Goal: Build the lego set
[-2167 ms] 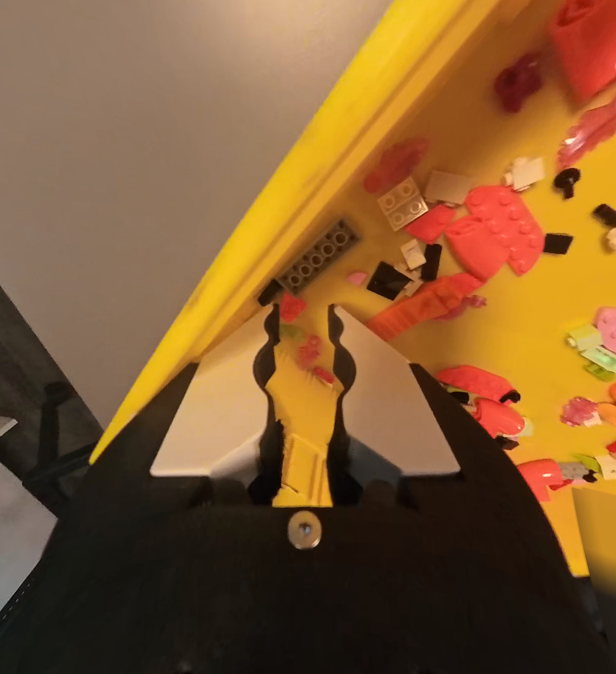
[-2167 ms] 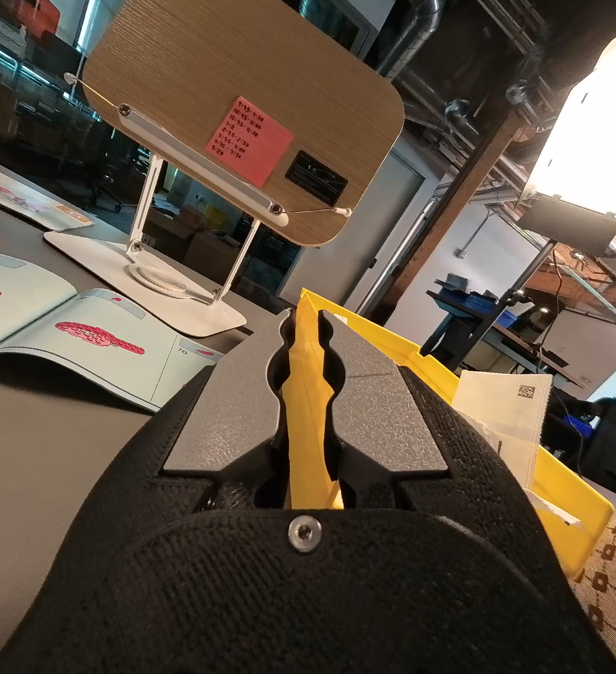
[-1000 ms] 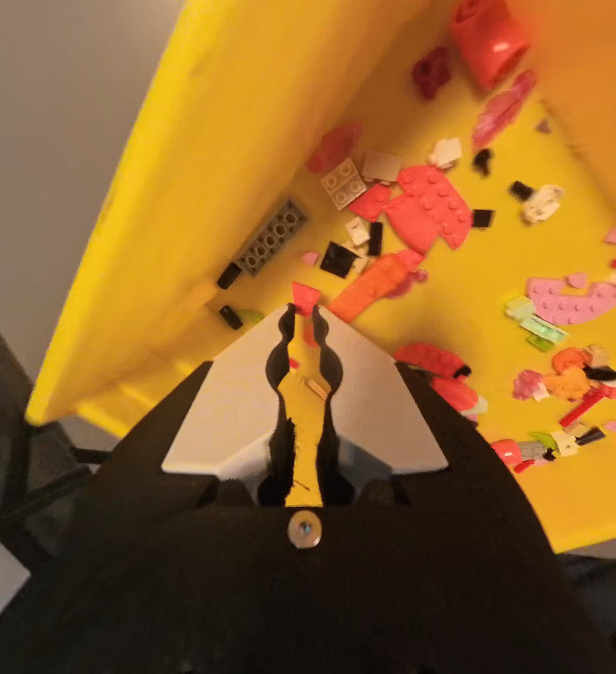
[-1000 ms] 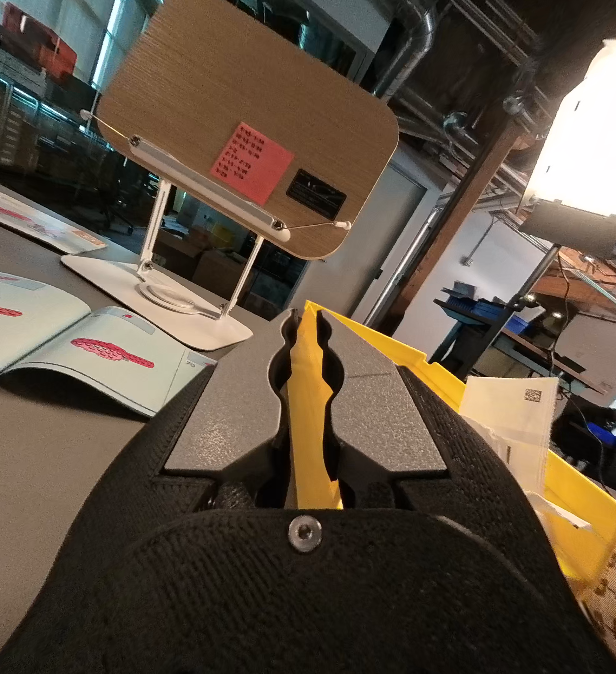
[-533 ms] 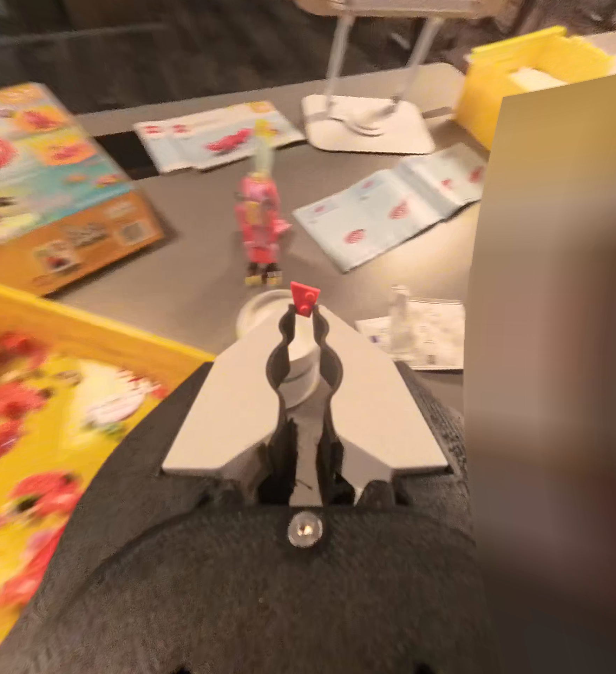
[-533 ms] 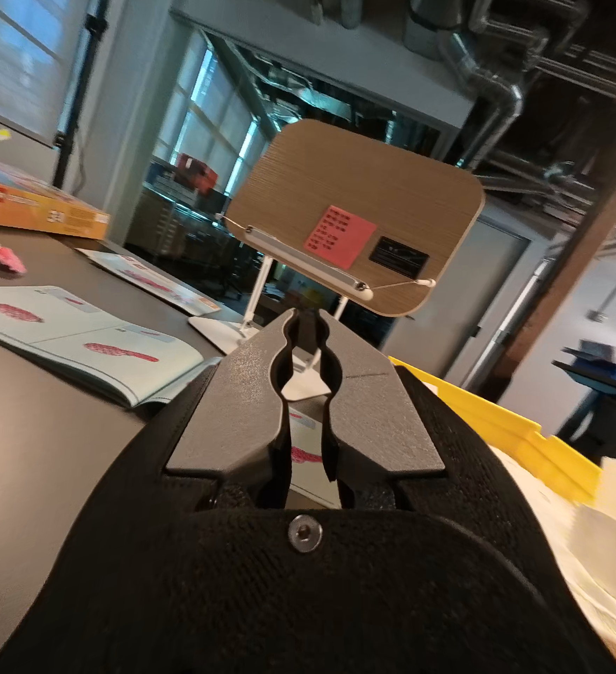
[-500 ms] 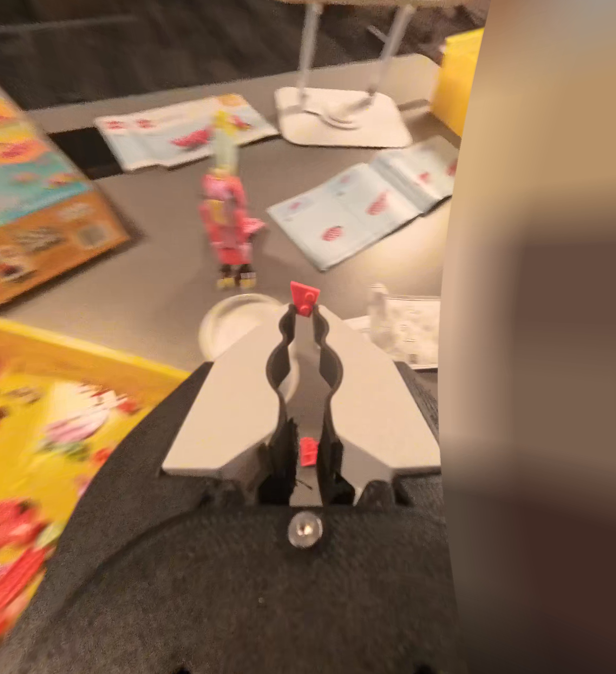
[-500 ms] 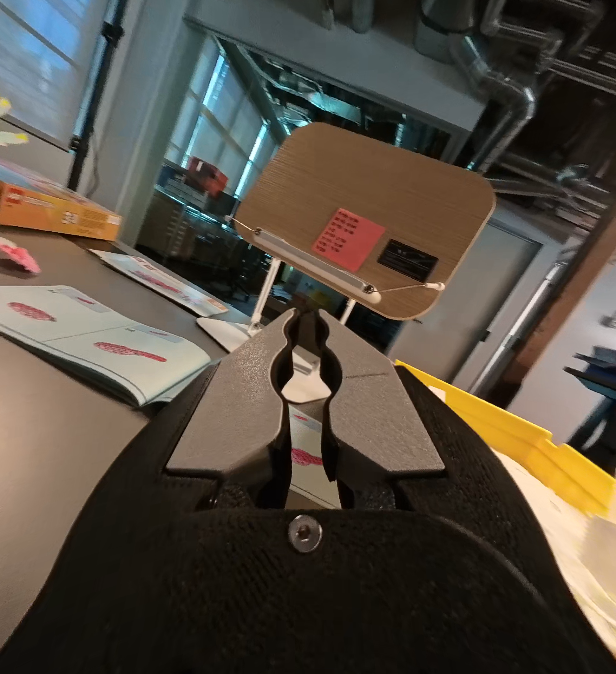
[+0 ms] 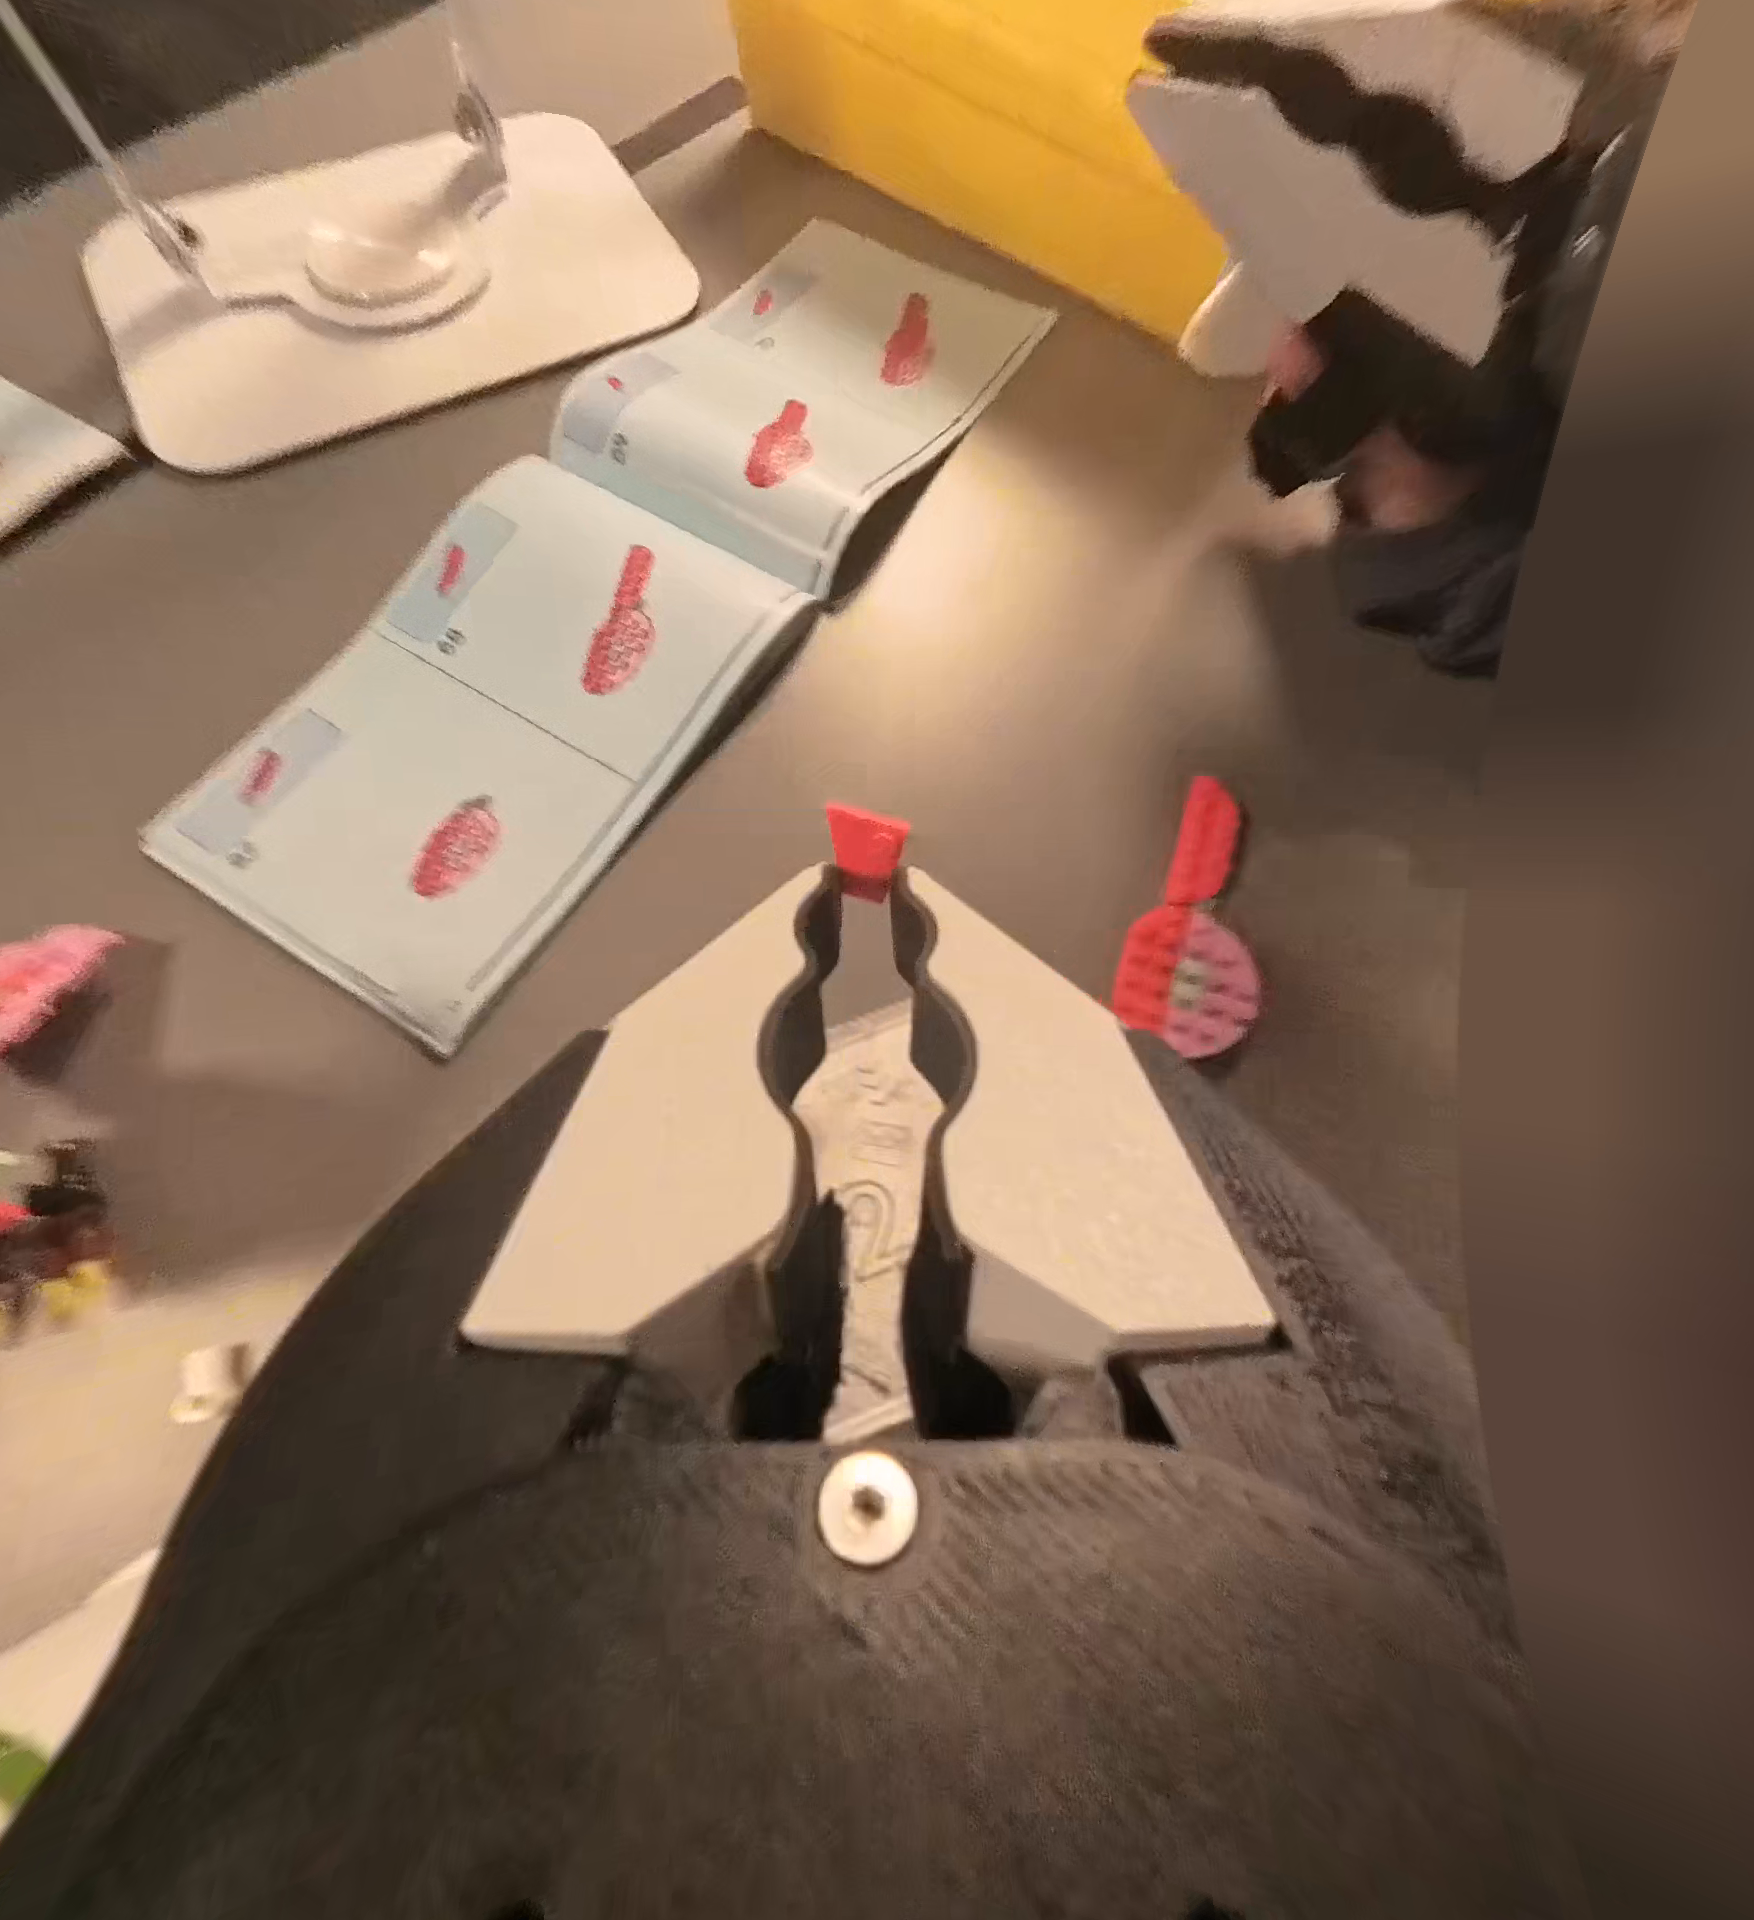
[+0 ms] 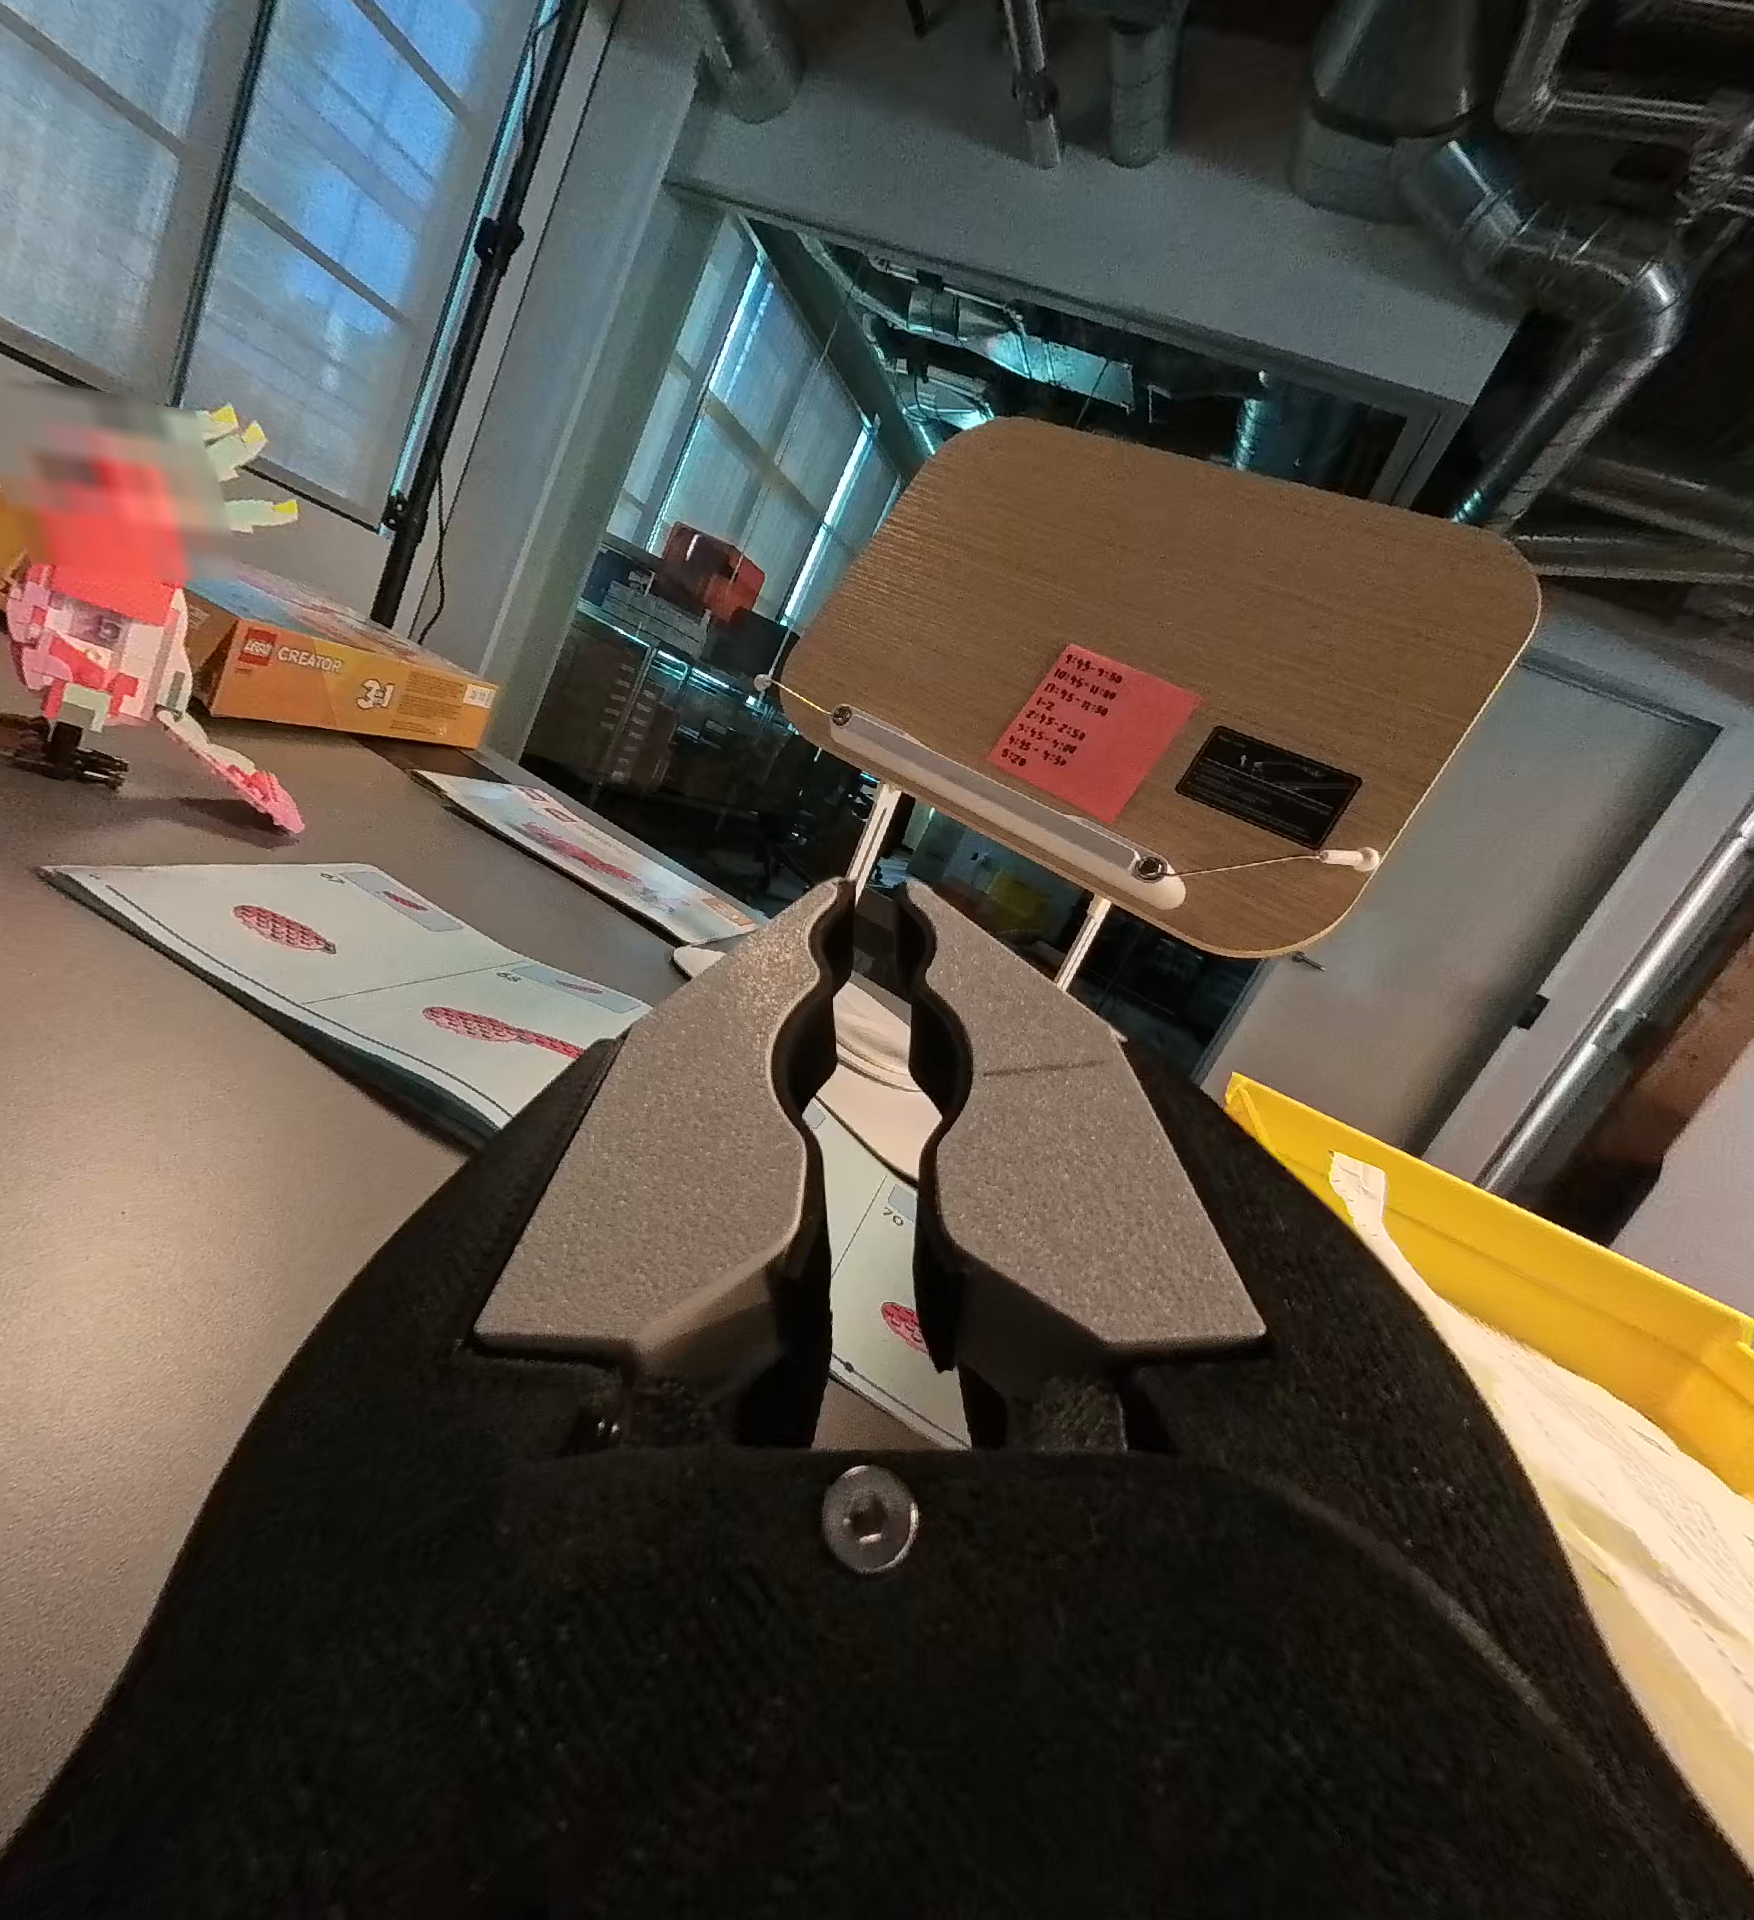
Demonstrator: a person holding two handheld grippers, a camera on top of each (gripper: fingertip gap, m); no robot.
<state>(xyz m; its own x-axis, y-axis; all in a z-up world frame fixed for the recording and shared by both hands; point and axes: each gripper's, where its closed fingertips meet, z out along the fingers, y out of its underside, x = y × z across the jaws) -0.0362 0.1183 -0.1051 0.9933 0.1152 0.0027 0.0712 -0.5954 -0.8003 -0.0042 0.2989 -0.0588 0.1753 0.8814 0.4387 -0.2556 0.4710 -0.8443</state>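
Observation:
My left gripper (image 9: 865,883) is shut on a small red wedge plate (image 9: 865,847). The plate sticks out past the fingertips, above the dark table (image 9: 1008,582). A red and pink round plate assembly (image 9: 1185,935) lies on the table just to the right of it. My right gripper (image 10: 870,896) hangs low over the table with its fingers a little apart and nothing between them. It also shows at the top right of the left wrist view (image 9: 1372,135), beside the yellow bin (image 9: 956,135).
An open instruction booklet (image 9: 561,665) lies ahead of the left gripper. Behind it stands a white stand base (image 9: 385,270) carrying a wooden board (image 10: 1164,675). A pink brick bird (image 10: 94,665) and an orange box (image 10: 353,686) stand at the left. A yellow bin (image 10: 1527,1299) holds paper sheets. About 20 cm separates my left fingertips from my right.
My left gripper closed on the red plate inside the yellow bin, lifted it out and swung over the table. My right gripper let go of a yellow bin's rim and moved away from it.

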